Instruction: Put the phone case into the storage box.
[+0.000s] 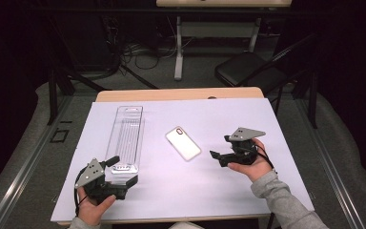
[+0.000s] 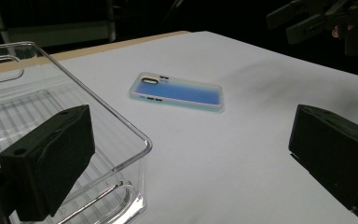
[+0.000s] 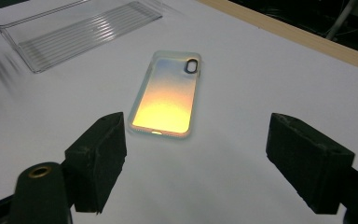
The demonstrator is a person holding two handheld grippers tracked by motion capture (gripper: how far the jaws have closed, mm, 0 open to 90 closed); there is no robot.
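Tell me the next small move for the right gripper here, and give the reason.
Probably ease the right gripper forward toward the phone case. Its jaws stand open and empty, aimed at the case's near end, with bare white table cover between them. The case lies flat, apart from the clear tray, where the left gripper sits open.

folding chair (image 1: 250,67), floor cables (image 1: 140,50)

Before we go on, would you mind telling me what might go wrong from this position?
The phone case lies flat on the smooth white sheet, so the open right gripper may push it along rather than lift it. The left gripper straddles the near corner of the light, clear tray, so closing or shifting could drag or tip it.
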